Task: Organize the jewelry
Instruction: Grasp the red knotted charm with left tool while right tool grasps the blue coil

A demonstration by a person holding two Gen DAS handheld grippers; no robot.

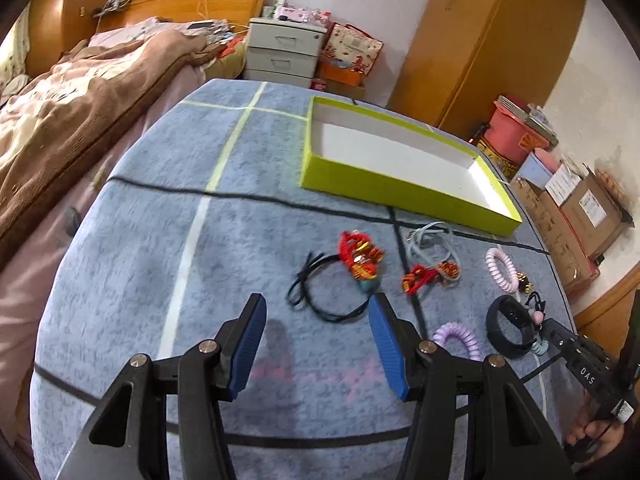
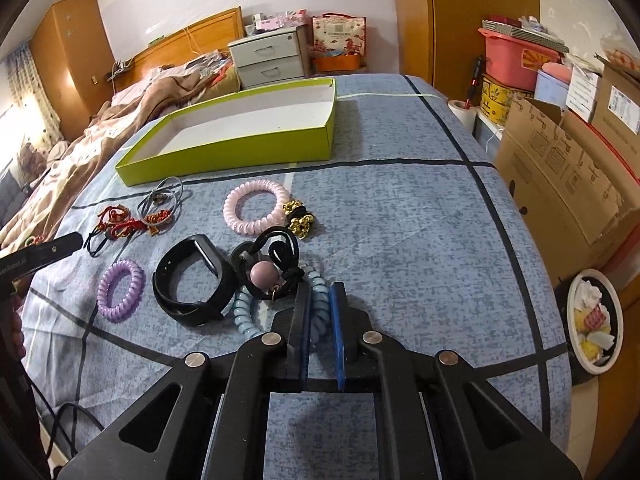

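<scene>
blue coil tie (image 2: 320, 312): near edge of the bed, pinched in my right tool (image 2: 320, 292).
lift: straight up, clear of the black band (image 2: 192, 280).
box (image 2: 240, 148): far, empty.
left tool (image 1: 316, 312): wide, over the black cord (image 1: 320, 300).

You're working in a lived-in home bedroom. The blue checked bedspread (image 2: 400, 240) is your surface. Beside it lies a second bed with a rumpled brown blanket (image 1: 80, 92) and a wooden headboard (image 1: 200, 0). Next to that headboard stands a grey bedside drawer unit (image 2: 268, 60), with a wooden wardrobe (image 1: 488, 40) further along and stacked cardboard boxes (image 2: 560, 168) nearby.
</scene>
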